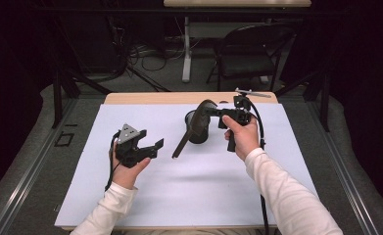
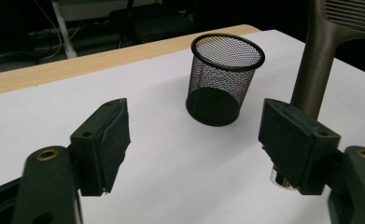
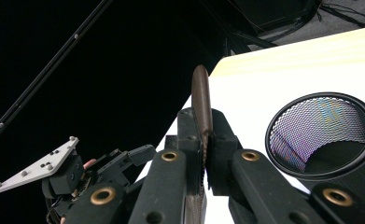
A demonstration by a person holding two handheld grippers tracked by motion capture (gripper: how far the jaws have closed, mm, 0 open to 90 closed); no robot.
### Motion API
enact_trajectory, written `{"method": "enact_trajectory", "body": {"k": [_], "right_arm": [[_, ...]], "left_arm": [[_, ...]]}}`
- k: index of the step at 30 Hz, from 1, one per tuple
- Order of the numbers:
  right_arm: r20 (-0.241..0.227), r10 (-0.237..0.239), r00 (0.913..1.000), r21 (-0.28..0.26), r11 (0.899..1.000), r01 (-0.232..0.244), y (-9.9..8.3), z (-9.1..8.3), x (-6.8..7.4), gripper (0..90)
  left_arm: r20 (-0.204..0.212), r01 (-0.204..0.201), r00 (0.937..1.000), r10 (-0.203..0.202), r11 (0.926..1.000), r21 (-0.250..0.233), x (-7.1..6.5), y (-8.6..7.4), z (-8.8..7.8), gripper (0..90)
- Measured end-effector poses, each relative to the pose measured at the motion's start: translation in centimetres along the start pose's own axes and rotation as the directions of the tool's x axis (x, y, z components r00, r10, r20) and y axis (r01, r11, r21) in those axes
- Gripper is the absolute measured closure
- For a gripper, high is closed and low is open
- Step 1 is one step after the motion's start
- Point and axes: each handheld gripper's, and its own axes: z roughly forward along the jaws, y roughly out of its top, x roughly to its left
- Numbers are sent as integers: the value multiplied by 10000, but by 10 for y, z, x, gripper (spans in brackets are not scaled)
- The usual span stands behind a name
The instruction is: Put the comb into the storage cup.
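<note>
A black mesh cup [image 1: 199, 133] [image 2: 224, 78] [image 3: 321, 134] stands upright on the white sheet, right of centre. A dark brown slotted turner [image 1: 195, 126] hangs slanted in front of it, head up and handle end low to the left, just above the sheet. My right gripper [image 1: 209, 110] [image 3: 203, 140] is shut on the edge of the turner's head [image 3: 201, 100], above the cup's rim. My left gripper [image 1: 151, 140] [image 2: 194, 144] stands open and empty to the left of the turner's handle [image 2: 314, 70], with its jaws pointing toward the cup. The cup looks empty.
The white sheet [image 1: 189, 191] covers most of a wooden table [image 1: 145, 98]. Behind the table stand a black folding chair [image 1: 248, 54] and a white table leg [image 1: 186, 49], with cables on the floor. Dark frame bars flank both sides.
</note>
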Motion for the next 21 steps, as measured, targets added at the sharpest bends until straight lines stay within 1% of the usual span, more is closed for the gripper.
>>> {"method": "enact_trajectory", "body": {"k": [4,6,9,15,18,21], "right_arm": [[5,-31,10000,-44,10000,31,1,-1,1,867],[-2,-7,10000,-43,10000,7,2,-1,2,866],[-9,-53,10000,-88,9999,53,3,-2,3,866],[68,-98,9999,-130,9999,99,6,-4,5,867],[78,-126,9999,-164,9998,127,8,-5,6,867],[103,-173,9998,-220,9996,175,9,-6,7,866]], "left_arm": [[124,71,9999,-72,9999,91,3,0,0,225],[21,33,10000,-34,9999,113,4,0,-1,208],[-153,96,9998,-95,9999,119,6,1,-1,205],[-209,209,9996,-207,9997,81,9,1,-3,182],[-225,182,9996,-180,9998,97,9,1,-3,160],[-198,121,9997,-119,9999,96,9,1,-4,157]]}}
